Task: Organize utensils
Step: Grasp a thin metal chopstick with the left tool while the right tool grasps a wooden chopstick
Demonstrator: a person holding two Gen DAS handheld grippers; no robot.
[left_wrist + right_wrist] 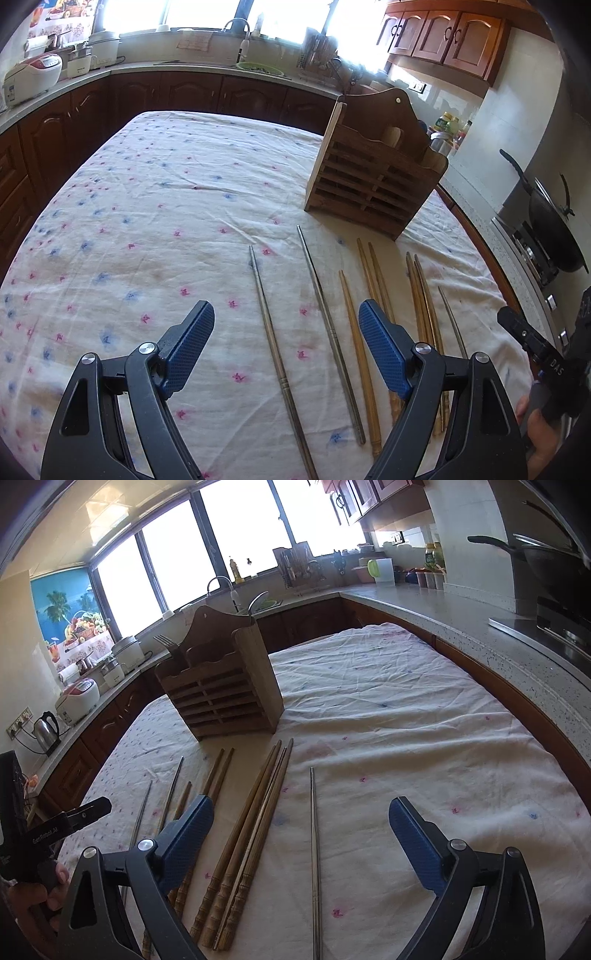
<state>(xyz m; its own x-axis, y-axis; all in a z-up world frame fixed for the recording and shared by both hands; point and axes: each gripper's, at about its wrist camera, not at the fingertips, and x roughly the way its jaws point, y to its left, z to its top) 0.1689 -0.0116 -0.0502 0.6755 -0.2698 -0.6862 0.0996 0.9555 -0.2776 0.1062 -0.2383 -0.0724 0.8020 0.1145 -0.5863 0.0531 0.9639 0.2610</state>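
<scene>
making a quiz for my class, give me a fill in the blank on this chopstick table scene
1. The chopsticks lie flat on a flowered ____.
2. The slatted holder behind them is made of ____.
3. Sticking up out of the holder are the tines of a ____.
4. The jaws of the right gripper stand ____, with nothing held.

Missing words: tablecloth; wood; fork; open

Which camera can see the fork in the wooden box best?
The right wrist view. There the fork shows its prongs sticking up from the left compartment of the wooden box. In the left wrist view the box is turned the other way, and no fork can be made out.
</scene>
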